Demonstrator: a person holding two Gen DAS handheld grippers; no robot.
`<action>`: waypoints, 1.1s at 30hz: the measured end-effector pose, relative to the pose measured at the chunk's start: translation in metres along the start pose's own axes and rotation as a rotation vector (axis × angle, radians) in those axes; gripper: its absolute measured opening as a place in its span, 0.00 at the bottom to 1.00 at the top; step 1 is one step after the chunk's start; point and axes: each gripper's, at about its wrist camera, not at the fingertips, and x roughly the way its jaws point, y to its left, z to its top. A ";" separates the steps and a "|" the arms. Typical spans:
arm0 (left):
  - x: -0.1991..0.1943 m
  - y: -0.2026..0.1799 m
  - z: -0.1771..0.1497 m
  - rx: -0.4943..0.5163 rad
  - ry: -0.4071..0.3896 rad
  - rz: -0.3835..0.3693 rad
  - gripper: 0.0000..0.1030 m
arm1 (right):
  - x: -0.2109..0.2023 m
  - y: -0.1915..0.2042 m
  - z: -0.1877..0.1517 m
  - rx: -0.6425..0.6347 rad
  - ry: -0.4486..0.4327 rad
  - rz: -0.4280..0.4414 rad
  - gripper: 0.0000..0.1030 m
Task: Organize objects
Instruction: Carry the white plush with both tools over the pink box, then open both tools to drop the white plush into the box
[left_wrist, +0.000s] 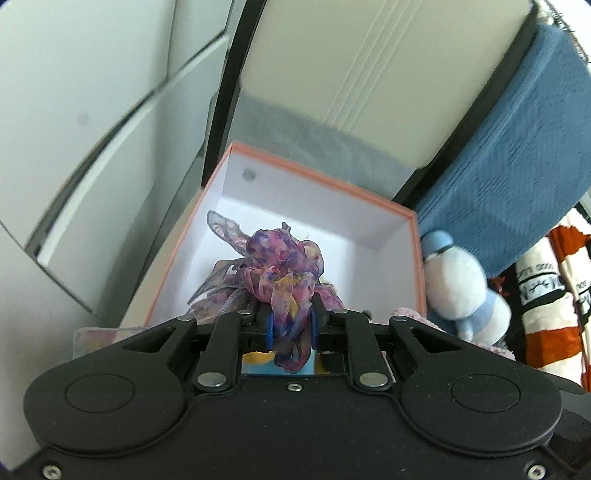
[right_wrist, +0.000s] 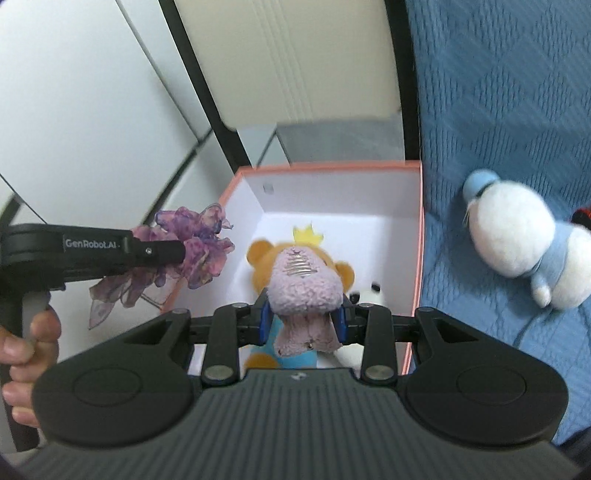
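A: Status on both claws?

B: Left claw (left_wrist: 291, 328) is clamped on the purple floral scarf (left_wrist: 284, 273). Right claw (right_wrist: 303, 317) is clamped on a lilac fleece pouch (right_wrist: 303, 284) with a metal clasp. Both point steeply down.

A: Where's the box relative to them?

B: Pink-rimmed box (right_wrist: 415, 258) sits on the bed, hard against the blue bedspread's (right_wrist: 498, 110) left edge. Right claw hangs straight over the opening, with the crowned bear (right_wrist: 262, 254) and a white plush (right_wrist: 365, 295) below it. In the right wrist view the scarf is at the box's left wall, mostly outside the rim.

A: So which drops first?

B: My read: right one, it's already centred. Left needs to shift inward over the opening. White seal plush (right_wrist: 517, 236) lies on the bedspread, not boxed yet.
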 end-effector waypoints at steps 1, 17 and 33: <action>0.007 0.004 -0.003 -0.006 0.017 0.002 0.15 | 0.005 0.001 -0.003 0.001 0.015 -0.005 0.35; -0.003 -0.017 -0.006 -0.012 0.025 0.018 0.43 | 0.013 -0.009 -0.001 -0.002 0.053 -0.019 0.55; -0.107 -0.092 -0.024 0.109 -0.170 -0.031 0.48 | -0.101 -0.010 0.006 0.016 -0.170 0.014 0.58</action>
